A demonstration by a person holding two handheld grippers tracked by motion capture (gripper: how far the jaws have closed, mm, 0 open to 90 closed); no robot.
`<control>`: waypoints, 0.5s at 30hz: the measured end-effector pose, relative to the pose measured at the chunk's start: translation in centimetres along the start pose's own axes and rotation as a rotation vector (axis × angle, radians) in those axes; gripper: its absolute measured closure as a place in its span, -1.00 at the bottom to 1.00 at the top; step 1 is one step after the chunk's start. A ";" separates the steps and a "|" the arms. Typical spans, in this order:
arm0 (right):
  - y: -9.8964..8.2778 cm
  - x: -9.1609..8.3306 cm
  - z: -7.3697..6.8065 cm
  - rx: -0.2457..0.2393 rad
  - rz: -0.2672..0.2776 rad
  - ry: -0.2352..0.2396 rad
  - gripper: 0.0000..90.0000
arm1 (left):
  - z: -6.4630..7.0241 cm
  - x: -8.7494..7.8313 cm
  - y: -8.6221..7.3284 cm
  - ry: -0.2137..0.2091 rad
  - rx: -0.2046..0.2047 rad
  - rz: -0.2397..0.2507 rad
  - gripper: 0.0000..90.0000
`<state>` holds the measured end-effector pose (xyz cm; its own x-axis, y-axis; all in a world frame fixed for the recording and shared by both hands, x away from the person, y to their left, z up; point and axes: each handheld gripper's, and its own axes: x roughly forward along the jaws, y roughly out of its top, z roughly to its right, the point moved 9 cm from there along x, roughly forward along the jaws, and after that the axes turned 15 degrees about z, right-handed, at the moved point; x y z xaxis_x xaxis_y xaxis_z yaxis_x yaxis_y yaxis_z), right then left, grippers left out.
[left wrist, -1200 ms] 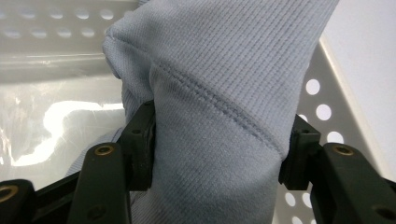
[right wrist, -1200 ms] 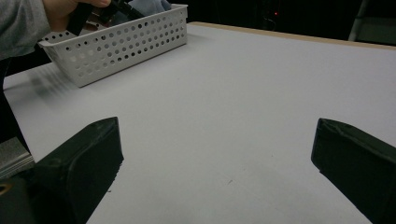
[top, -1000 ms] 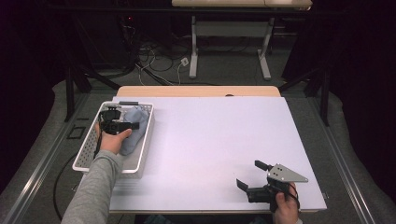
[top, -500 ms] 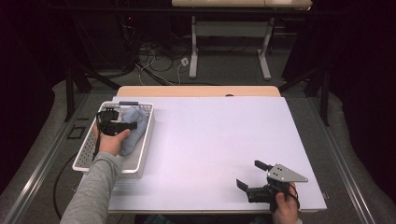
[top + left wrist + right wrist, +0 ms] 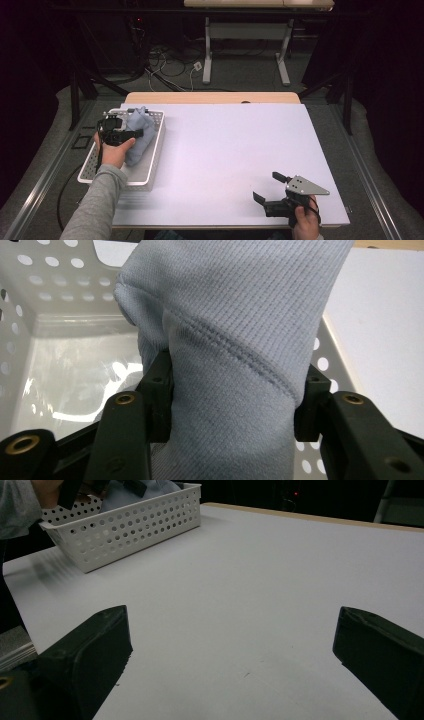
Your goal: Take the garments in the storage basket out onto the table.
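A light blue knitted cloth [image 5: 140, 131] lies bunched in a white perforated basket [image 5: 157, 146] at the table's left. My left gripper [image 5: 135, 134] reaches into the basket and is shut on a thick fold of the cloth. In the left gripper view the cloth [image 5: 235, 330] fills the gap of the left gripper [image 5: 235, 390], both pads pressing into it, and rises above the jaws. My right gripper [image 5: 266, 186] rests near the table's front right edge, open, with bare tabletop across the gap of the right gripper [image 5: 232, 635].
The white table top [image 5: 235, 150] stretches between the basket and the right hand. In the right gripper view the basket [image 5: 140, 525] stands at the far left with a grey sleeve [image 5: 17, 502] over it. Table legs and cables lie on the floor beyond the far edge.
The left hand has shifted slightly within the basket and the cloth is gathered up higher at the jaws. The right gripper has stayed where it was.
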<state>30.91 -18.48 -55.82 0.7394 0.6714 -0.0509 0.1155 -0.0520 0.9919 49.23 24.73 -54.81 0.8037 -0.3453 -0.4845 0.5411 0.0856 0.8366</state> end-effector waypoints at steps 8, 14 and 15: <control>0.0 0.0 0.0 0.000 0.001 0.001 -0.96 | 0.0 -1.3 0.7 -0.008 -0.008 0.034 0.09; 0.0 0.0 0.0 -0.002 0.000 0.001 -0.96 | 0.1 -1.9 1.0 -0.011 -0.014 0.063 0.09; 0.0 0.0 0.0 -0.002 0.000 0.001 -0.96 | 0.1 -1.9 1.1 -0.008 -0.018 0.079 0.09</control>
<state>30.90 -18.46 -55.81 0.7391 0.6717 -0.0504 0.1140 -0.0510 0.9922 48.24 25.39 -52.91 0.8423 -0.3440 -0.4149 0.4803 0.1300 0.8674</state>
